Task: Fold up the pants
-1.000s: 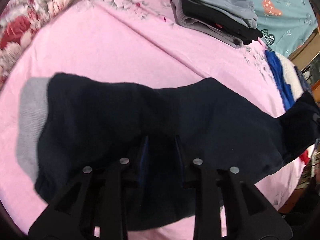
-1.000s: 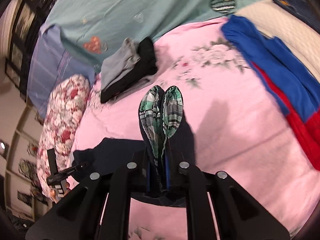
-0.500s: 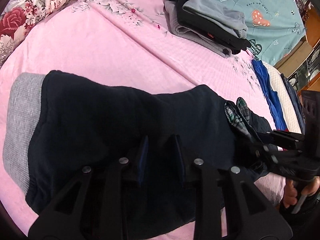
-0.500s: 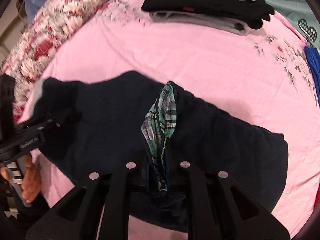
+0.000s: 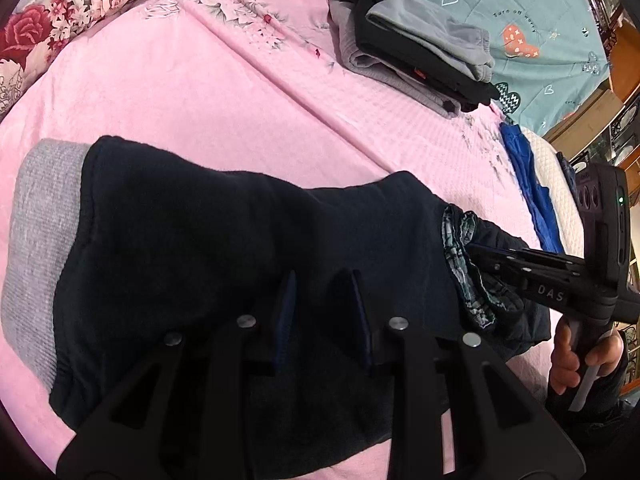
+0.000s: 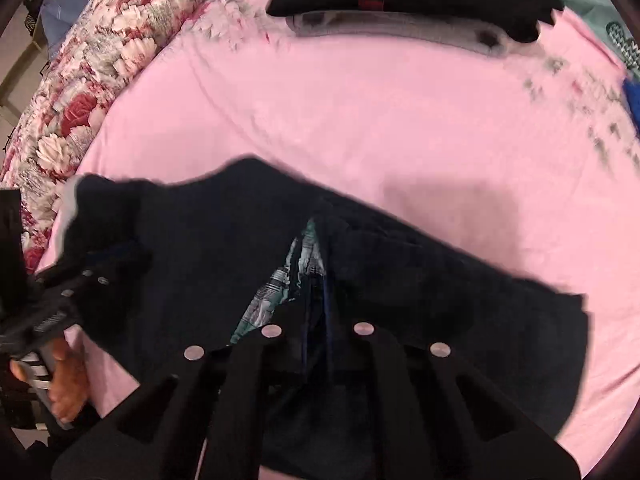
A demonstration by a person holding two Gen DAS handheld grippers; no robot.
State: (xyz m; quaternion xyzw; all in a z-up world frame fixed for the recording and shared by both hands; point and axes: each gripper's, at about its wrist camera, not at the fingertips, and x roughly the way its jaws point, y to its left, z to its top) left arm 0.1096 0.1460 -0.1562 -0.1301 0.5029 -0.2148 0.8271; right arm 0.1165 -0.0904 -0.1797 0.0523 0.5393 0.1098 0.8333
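Dark navy pants (image 5: 208, 240) lie across the pink bedsheet (image 5: 200, 92), grey waistband (image 5: 36, 240) at the left. My left gripper (image 5: 322, 304) points down onto the middle of them. Its jaws are opening, with dark cloth in the gap and no pinch showing. My right gripper (image 6: 318, 276) is shut on the leg end, whose green plaid lining (image 6: 280, 280) spills out at its left. The left wrist view shows the right gripper (image 5: 476, 248) clamping that plaid end (image 5: 460, 248) low over the pants, a hand (image 5: 572, 356) on its handle.
A stack of folded grey and black clothes (image 5: 416, 56) sits at the far side of the bed. A floral pillow (image 5: 60, 12) lies at the far left, a blue garment (image 5: 528, 184) at the right edge, a teal quilt (image 5: 520, 8) behind.
My right gripper carried the plaid-lined leg end across and down onto the pants, close to my left gripper. The left gripper stayed put and its fingers spread slightly.
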